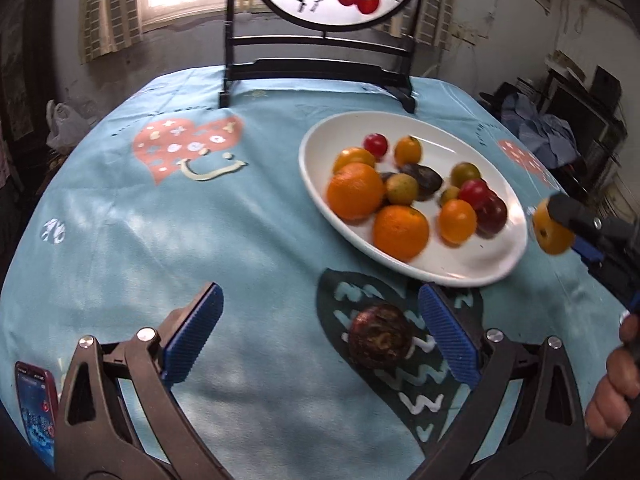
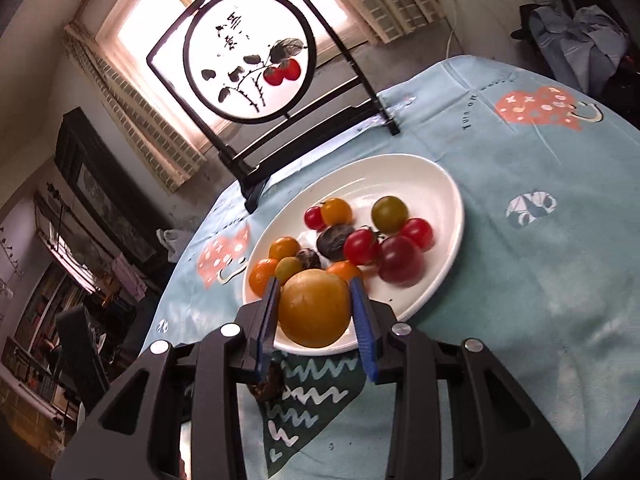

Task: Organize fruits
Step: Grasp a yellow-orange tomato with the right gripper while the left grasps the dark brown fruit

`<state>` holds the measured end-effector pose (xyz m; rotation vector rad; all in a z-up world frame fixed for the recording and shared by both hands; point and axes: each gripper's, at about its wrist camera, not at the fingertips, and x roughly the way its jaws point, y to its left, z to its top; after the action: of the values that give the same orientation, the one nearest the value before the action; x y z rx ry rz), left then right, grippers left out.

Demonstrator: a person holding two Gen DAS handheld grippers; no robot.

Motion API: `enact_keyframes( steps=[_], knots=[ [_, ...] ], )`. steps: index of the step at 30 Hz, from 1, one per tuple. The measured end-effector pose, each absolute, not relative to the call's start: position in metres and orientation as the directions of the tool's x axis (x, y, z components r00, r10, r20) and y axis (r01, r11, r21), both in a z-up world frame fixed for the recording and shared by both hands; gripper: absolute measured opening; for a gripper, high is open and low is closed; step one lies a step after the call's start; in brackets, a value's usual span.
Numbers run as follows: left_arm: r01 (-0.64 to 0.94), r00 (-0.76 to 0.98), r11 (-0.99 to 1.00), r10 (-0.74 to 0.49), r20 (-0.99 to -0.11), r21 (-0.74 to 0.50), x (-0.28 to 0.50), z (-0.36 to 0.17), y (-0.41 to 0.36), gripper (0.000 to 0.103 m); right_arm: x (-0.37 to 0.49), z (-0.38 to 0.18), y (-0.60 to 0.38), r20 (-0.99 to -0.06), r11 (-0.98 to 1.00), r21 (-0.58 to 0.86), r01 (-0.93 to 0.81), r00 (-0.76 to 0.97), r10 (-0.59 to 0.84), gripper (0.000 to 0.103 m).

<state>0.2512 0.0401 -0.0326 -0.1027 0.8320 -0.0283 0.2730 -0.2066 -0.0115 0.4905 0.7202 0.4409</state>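
Note:
A white oval plate (image 1: 492, 256) (image 2: 436, 184) on the blue tablecloth holds several oranges, tomatoes and dark fruits. My right gripper (image 2: 316, 312) is shut on a yellow-orange fruit (image 2: 314, 308), held above the plate's near rim. The left wrist view shows that fruit (image 1: 550, 230) in the right gripper (image 1: 560, 220) just off the plate's right end. A dark brown wrinkled fruit (image 1: 380, 336) (image 2: 270, 386) lies on the cloth before the plate. My left gripper (image 1: 320, 336) is open, its blue pads either side of that fruit, which sits close to the right pad.
A black-framed round painted screen (image 1: 320, 40) (image 2: 248, 56) stands at the table's far edge. A red phone (image 1: 36, 408) lies at the near left. A person's hand (image 1: 612, 384) grips the right tool. Clutter fills the room beyond the right edge.

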Motion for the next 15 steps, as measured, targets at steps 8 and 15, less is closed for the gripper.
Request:
enact_keyframes(
  steps=[8,15],
  knots=[
    [0.120,0.633,0.991,-0.123,-0.764,-0.060,0.252,-0.049,0.007,0.080,0.276,-0.017,-0.208,-0.533,0.803,0.562,-0.196,0.657,0.533,0.036],
    [0.103,0.579,0.992,-0.115,-0.807,-0.067,0.259,-0.066,0.010,0.068,0.277,-0.015,-0.208,-0.535,0.808,0.556,-0.195,0.660,0.528,0.036]
  ],
)
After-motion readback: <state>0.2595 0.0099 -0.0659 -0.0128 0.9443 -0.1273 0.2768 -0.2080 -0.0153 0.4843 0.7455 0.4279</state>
